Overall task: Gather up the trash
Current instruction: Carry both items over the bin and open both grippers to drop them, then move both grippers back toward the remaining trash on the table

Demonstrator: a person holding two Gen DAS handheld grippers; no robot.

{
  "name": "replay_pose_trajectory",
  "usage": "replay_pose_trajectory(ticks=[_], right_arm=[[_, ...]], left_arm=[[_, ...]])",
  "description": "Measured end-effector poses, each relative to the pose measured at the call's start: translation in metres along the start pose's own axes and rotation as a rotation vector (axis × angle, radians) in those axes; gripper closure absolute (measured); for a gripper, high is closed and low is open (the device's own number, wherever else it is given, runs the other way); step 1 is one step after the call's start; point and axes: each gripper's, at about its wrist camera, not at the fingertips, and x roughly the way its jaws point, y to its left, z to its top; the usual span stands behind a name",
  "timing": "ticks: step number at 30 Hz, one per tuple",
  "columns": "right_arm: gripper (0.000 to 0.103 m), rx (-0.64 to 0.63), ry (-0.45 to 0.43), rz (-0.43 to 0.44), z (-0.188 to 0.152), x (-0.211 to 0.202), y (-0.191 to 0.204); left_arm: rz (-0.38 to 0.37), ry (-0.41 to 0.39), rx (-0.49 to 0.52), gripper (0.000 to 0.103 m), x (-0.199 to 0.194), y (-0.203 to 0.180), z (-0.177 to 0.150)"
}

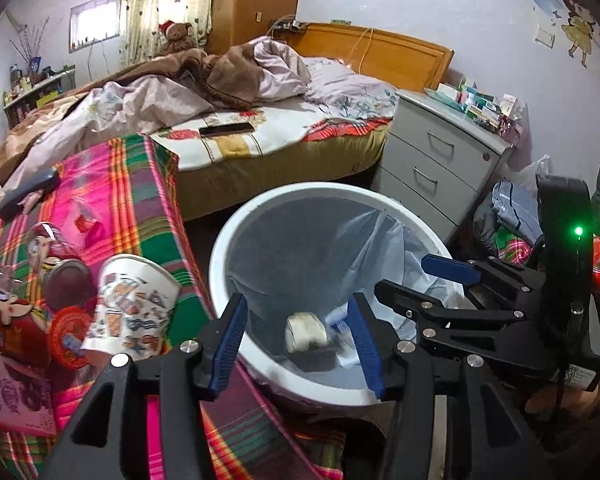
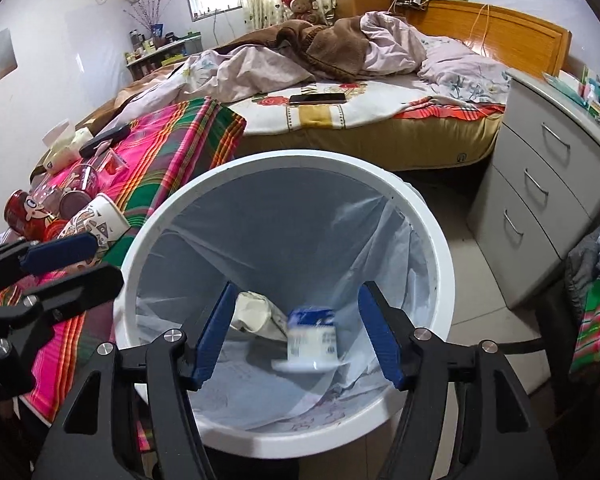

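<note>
Both grippers hang over the white bin (image 2: 284, 168), which stands on the floor next to the striped cloth (image 1: 140, 208) w/ more trash on it. The right gripper (image 2: 296, 336) is spread wide and holds nothing. Under it a small white-and-blue cup (image 2: 312, 340) looks blurry, so I think it is dropping into the bin bag; it sits low inside, near the bin's front wall, beside a crumpled white thing (image 2: 256, 312). The left gripper (image 1: 296, 344) is spread wide too and empty, over the bin's left rim.

Still on the cloth, near its right edge by the bin: a paper cup (image 1: 132, 304) on its side, a red can (image 1: 16, 312) and a clear glass (image 2: 76, 184).

What could go wrong: the 2 grippers are close, so they may bump if both move at once. The paper cup is soft & may squash or slip if pinched badly. The bag is loose at the rim, so a finger could snag it and pull it down.
</note>
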Motion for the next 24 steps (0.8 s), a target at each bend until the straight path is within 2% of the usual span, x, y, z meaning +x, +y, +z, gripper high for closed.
replay_pose_trajectory(ticks=[7, 14, 24], right_arm=[[0.037, -0.001, -0.084, 0.005, 0.001, -0.022, 0.016], [0.037, -0.005, -0.158, 0.045, 0.003, -0.04, 0.041], [0.037, -0.023, -0.194, 0.094, 0.0, -0.042, 0.078]], left_arm=[[0.055, -0.054, -0.014, 0.047, -0.029, 0.014, -0.009], [0.114, -0.096, -0.059, 0.047, -0.06, 0.035, -0.021], [0.211, -0.158, -0.127, 0.045, -0.099, 0.074, -0.043]])
